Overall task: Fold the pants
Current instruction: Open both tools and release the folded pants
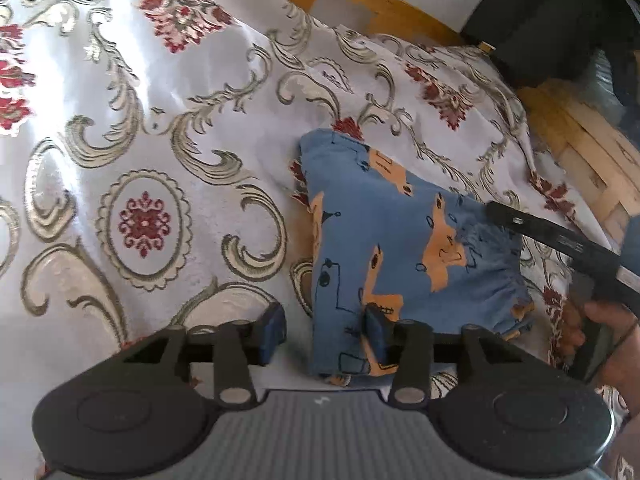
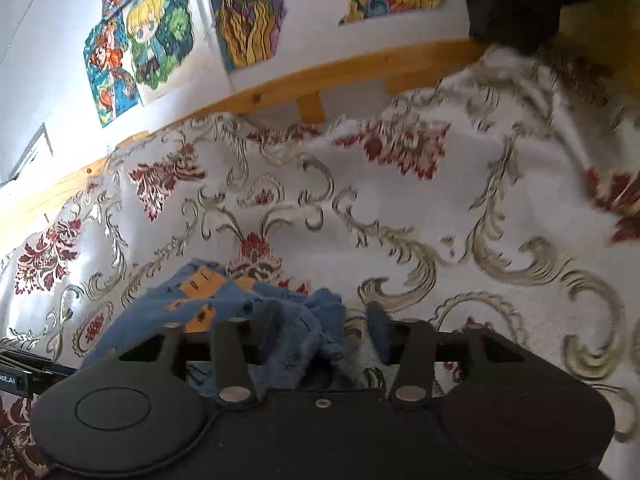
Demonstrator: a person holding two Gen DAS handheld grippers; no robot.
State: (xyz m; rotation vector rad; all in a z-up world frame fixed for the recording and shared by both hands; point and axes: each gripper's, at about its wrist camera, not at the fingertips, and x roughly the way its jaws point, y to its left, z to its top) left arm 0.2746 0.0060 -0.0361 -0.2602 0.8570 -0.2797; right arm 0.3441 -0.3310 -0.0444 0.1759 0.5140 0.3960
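The blue pants point(image 1: 400, 236) with orange vehicle prints lie folded into a compact shape on the bedspread point(image 1: 168, 152). My left gripper point(image 1: 324, 332) is open at their near edge: its right fingertip point(image 1: 376, 330) is over the fabric, its left one over bare bedspread. In the right wrist view, my right gripper point(image 2: 322, 324) is open with the bunched elastic waistband of the pants point(image 2: 296, 320) lying between its fingers. From the left wrist view the right gripper's finger point(image 1: 560, 240) reaches the waistband from the right, held by a hand point(image 1: 600, 328).
The white bedspread with red and beige floral scrolls covers a wooden-framed bed point(image 2: 360, 72). Colourful cartoon posters point(image 2: 152, 40) hang on the wall behind. A dark object point(image 1: 552, 20) sits at the bed's far right corner. Open bedspread stretches left of the pants.
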